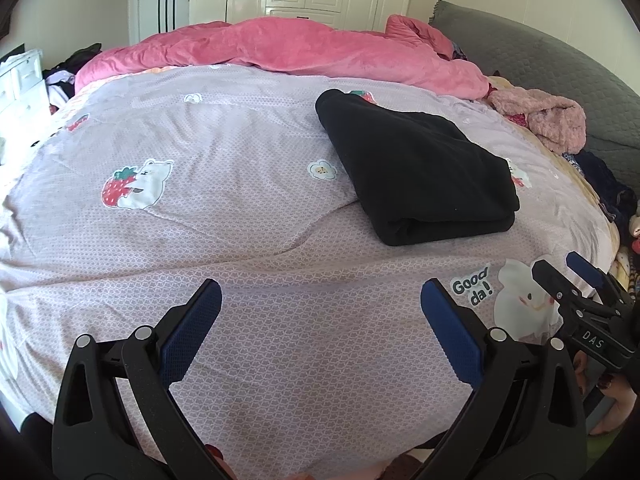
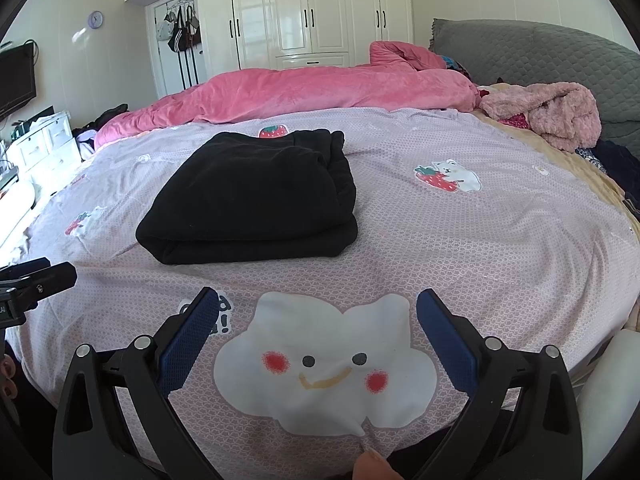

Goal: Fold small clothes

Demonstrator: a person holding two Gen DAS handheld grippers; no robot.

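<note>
A black garment (image 1: 412,168) lies folded into a thick rectangle on the lilac cartoon-print bedspread (image 1: 224,216). It also shows in the right wrist view (image 2: 252,200), ahead and to the left. My left gripper (image 1: 320,292) is open and empty, near the bed's front edge, short of the garment and to its left. My right gripper (image 2: 318,300) is open and empty above a white cloud face print (image 2: 324,364), short of the garment. The right gripper also shows at the right edge of the left wrist view (image 1: 568,268).
A pink duvet (image 1: 280,52) lies bunched across the far side of the bed. A fluffy pink garment (image 2: 548,112) and dark clothes (image 2: 620,168) lie at the right by the grey headboard (image 2: 532,48). White wardrobes (image 2: 312,8) stand behind. White drawers (image 2: 40,148) are at the left.
</note>
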